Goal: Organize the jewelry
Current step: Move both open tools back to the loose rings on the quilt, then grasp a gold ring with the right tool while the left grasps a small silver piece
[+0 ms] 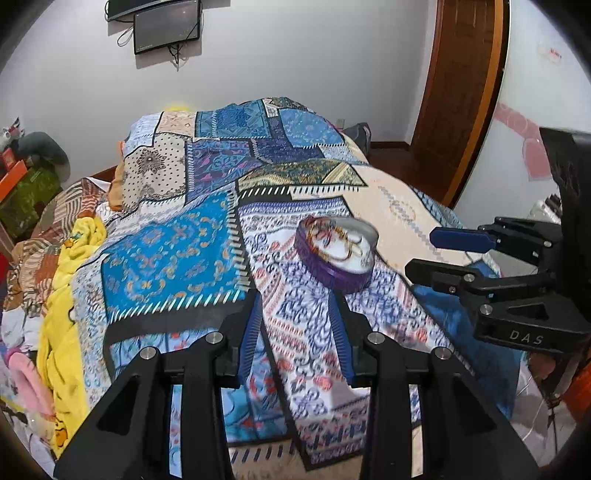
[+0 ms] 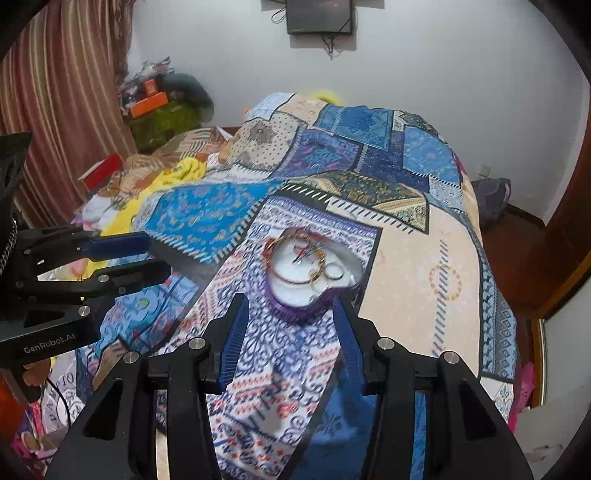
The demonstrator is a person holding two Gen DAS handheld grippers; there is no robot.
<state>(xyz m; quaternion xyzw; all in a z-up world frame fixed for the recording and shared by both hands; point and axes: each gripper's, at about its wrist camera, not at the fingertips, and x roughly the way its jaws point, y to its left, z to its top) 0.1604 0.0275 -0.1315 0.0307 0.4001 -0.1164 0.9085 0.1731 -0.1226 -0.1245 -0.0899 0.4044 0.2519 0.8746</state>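
A purple heart-shaped jewelry box [image 1: 338, 251] with a white inside sits open on the patterned bedspread; it also shows in the right wrist view [image 2: 314, 280]. Gold bangles [image 2: 295, 262] and a small ring [image 2: 334, 273] lie in it. My left gripper [image 1: 295, 321] is open and empty, just short of the box. My right gripper [image 2: 290, 328] is open and empty, with its fingertips at the box's near edge. Each gripper shows from the side in the other's view, the right one [image 1: 428, 251] and the left one [image 2: 155, 254].
The patchwork bedspread [image 1: 207, 236] covers the whole bed. A yellow blanket [image 1: 66, 280] and loose clothes lie at the left edge. A wooden door [image 1: 461, 96] stands at the right, a wall screen [image 1: 166, 26] at the back, striped curtains [image 2: 55, 92] at the left.
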